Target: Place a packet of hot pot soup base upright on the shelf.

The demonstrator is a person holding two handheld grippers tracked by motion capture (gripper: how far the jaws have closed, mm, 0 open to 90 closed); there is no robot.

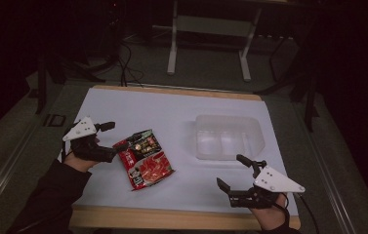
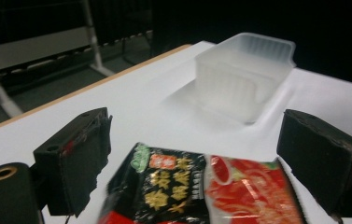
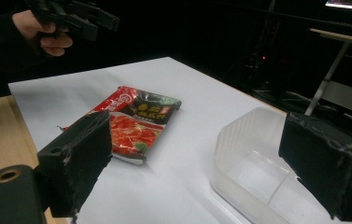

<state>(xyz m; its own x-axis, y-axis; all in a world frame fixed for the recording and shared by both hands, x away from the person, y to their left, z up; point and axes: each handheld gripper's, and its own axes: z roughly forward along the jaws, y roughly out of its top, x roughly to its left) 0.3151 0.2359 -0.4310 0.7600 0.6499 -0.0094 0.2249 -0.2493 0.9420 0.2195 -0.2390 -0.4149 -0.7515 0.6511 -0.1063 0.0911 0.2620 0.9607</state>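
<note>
Reaching for the snack packet (image 1: 143, 158), the left gripper (image 1: 112, 139) has its fingers (image 2: 73, 158) spread wide, unclenched, the packet's near edge lying flat on the tabletop (image 1: 172, 112) between them. Right gripper (image 1: 233, 171) is also spread, empty, just beside the plastic tub (image 1: 228, 137). Risk: the slick flat foil could slide or crumple from the pinch.

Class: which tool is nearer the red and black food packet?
Left. The left tool sits beside the food packet, jaws open; the right tool waits apart by the clear container.
</note>
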